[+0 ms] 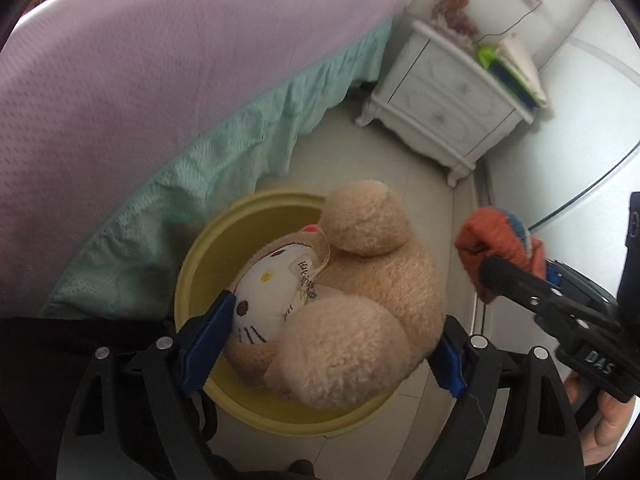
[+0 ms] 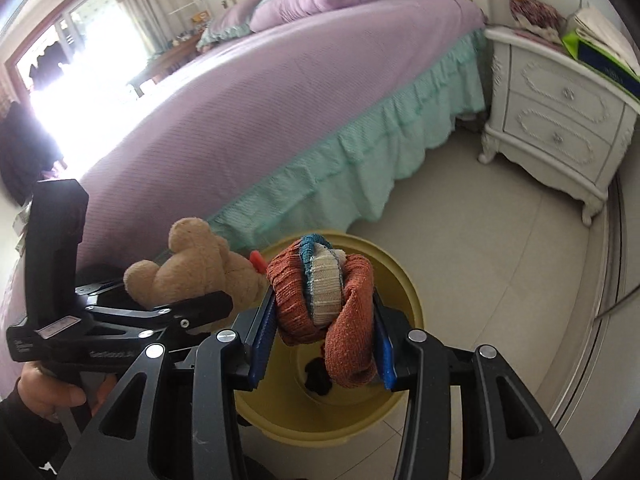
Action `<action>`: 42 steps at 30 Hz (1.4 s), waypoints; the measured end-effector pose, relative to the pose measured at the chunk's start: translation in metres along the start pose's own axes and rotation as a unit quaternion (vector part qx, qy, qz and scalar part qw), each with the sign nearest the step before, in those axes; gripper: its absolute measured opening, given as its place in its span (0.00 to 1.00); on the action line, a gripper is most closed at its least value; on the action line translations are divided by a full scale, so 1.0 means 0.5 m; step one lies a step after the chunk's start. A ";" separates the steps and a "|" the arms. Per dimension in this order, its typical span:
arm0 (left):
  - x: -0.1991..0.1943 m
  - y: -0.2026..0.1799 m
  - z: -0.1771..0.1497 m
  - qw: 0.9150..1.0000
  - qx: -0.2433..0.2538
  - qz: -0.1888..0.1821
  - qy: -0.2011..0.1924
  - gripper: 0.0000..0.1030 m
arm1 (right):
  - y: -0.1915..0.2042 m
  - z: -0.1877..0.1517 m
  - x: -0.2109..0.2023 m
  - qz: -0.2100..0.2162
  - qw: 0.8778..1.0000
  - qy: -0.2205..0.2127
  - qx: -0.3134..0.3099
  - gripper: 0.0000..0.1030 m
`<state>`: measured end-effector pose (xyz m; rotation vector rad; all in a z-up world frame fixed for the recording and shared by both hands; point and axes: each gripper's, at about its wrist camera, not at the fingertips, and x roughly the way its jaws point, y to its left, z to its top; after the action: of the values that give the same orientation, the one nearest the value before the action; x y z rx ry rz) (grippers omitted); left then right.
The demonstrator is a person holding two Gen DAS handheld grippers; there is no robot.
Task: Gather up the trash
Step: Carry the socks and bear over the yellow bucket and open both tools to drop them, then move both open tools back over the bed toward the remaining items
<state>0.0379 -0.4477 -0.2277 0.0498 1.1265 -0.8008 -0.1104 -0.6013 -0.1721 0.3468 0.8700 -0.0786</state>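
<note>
Squarely between the blue pads of the left gripper: a tan plush toy with a white cat face and a paper tag, jaws spread wide and pressed on its two flanks, held just above the mouth of a yellow bin. Beside it to the right, gripped by the right gripper: a rolled bundle of orange, teal and cream knit socks, jaws about half closed, pads flat against both sides of the roll, also poised over the bin. Seen only from the right wrist: the bin's inside, with a small dark lump at the bottom, too dim to identify; from the left wrist, that floor hidden almost entirely by the plush. Seen only from the left wrist: the toy's face and tag; from the right wrist, just its tan ears and back, plus a scrap of red beside it. Visible at the edges: a hand on the left gripper's handle, another hand under the right one. Ahead and to the left of both grippers, a bed with a lilac cover and a mint ruffled skirt hanging close to the bin. Farther ahead to the right, a white nightstand bearing a shaggy stuffed toy and stacked books, on pale floor tiles.
</note>
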 end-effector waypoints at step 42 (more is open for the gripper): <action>-0.165 0.054 0.003 0.995 -0.014 0.043 -0.088 0.89 | 0.110 0.032 0.032 0.060 0.997 -0.003 -0.050 0.63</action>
<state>0.0393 -0.3839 -0.1690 0.0049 0.9614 -0.6981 -0.0769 -0.5538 -0.1604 0.3038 0.8427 0.0759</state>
